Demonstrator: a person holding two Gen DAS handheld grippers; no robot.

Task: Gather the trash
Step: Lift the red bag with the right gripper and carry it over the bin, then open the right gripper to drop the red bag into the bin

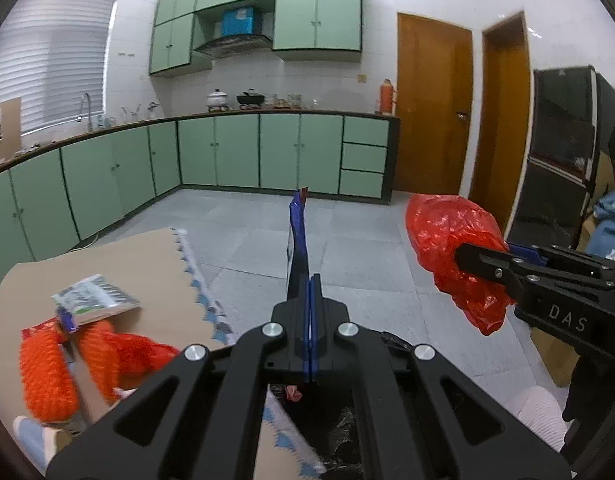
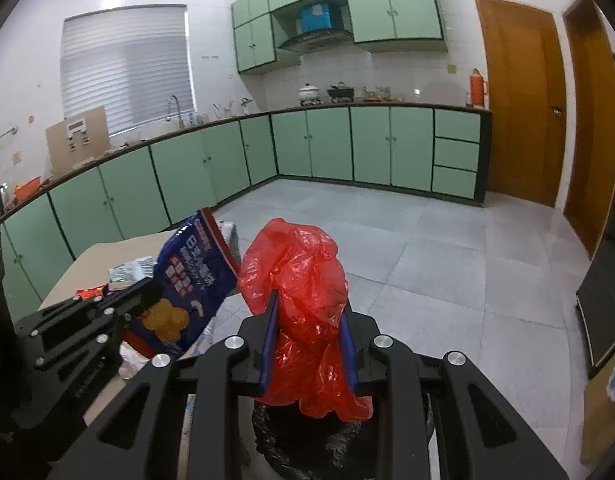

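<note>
Orange net [image 1: 47,368] lies on cardboard [image 1: 139,264].

My right gripper [image 2: 309,342] is matt black plastic with blue rubbery pads and bright, polished metal pins, and the red bag [image 2: 303,300] in it is thin, crinkled, glossy plastic film; my left gripper [image 1: 310,300] has the same matt black finish, and the blue snack packet [image 2: 187,292] in it is smooth, shiny printed foil. The worktop [image 1: 119,264] looks like matt brown cardboard, dull and flat; the orange net [image 1: 47,364] on it is a coarse plastic mesh; the silver wrapper [image 1: 95,294] is glossy; the floor [image 2: 447,264] is pale grey tile with a faint sheen.
</note>
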